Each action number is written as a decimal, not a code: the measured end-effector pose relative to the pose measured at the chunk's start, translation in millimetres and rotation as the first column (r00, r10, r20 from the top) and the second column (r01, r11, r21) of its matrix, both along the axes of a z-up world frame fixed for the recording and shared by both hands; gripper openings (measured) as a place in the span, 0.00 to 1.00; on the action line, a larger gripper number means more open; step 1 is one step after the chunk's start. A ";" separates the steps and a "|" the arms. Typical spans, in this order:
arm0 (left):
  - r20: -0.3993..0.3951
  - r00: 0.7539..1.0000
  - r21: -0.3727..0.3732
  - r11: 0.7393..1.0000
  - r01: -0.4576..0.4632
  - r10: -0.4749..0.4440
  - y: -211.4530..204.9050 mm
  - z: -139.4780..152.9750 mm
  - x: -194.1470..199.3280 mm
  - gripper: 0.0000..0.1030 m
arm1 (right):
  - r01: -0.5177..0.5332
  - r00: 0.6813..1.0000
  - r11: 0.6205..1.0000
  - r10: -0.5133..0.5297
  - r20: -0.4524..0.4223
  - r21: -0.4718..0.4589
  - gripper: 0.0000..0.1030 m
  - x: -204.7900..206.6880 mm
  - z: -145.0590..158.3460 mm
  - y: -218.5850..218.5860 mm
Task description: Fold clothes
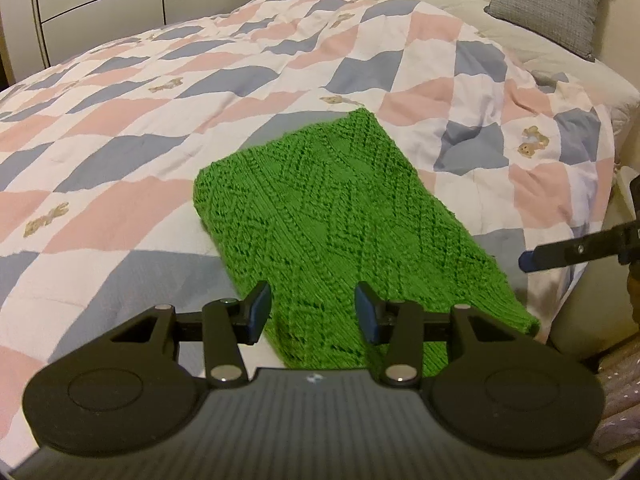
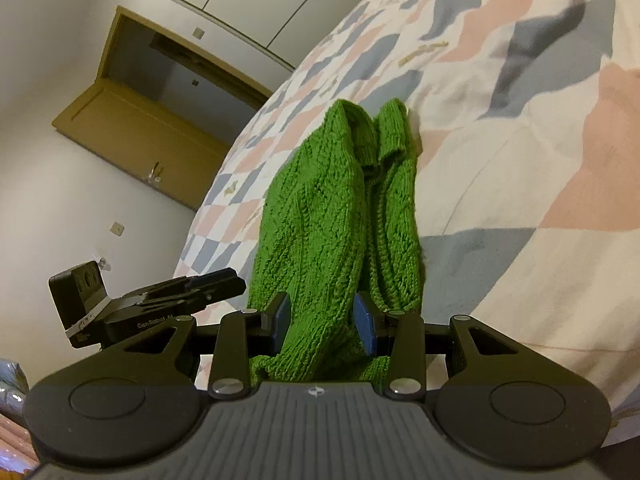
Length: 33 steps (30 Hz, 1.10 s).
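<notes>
Green knitted sweater (image 1: 340, 220) lies folded into a long strip on the checked pink, blue and white quilt (image 1: 120, 140) of a bed, its near end at the bed's near edge. Left gripper (image 1: 312, 316) is held level just above that near end, pointing toward the far pillow (image 1: 552, 4), its blue pads apart with nothing between them. Right gripper (image 2: 324, 322) comes in from the right, tilted sideways, fingers spread on either side of the sweater's edge without pinching it.
</notes>
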<state>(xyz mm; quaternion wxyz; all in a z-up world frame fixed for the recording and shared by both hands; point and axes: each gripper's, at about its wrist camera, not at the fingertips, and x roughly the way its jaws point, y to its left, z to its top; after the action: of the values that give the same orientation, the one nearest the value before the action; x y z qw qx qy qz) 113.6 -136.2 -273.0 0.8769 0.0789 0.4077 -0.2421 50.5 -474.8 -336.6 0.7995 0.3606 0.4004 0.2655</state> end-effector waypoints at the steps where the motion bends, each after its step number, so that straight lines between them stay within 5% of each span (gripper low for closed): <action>1: -0.002 1.000 -0.001 1.000 0.004 -0.004 0.2 -0.4 2.3 0.39 | 0.003 1.000 1.000 -0.003 -0.005 0.009 0.39 1.7 -2.0 0.4; 12: -0.029 0.999 -0.031 0.999 0.020 -0.021 5.5 -14.4 32.1 0.44 | 0.014 0.996 0.995 -0.006 -0.085 0.096 0.39 17.4 -30.3 8.2; 17: -0.027 0.999 -0.029 0.999 0.036 -0.037 3.0 -17.0 43.4 0.46 | 0.017 0.997 0.997 -0.011 -0.082 0.080 0.38 36.5 -35.0 21.4; 20: -0.037 0.998 -0.030 0.999 0.045 -0.046 2.7 -19.1 50.7 0.47 | -0.003 0.997 0.999 0.006 -0.079 0.041 0.29 42.2 -35.4 30.2; 33: -0.031 0.998 -0.031 0.998 0.046 -0.047 0.9 -20.1 50.3 0.46 | 0.006 0.996 0.998 -0.001 -0.089 0.057 0.29 40.1 -38.4 27.5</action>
<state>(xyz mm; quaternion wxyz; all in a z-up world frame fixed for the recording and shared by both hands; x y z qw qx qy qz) 163.8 -135.3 -293.1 0.8655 0.0713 0.4161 -0.2696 90.5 -447.3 -375.0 0.7706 0.3954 0.4275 0.2591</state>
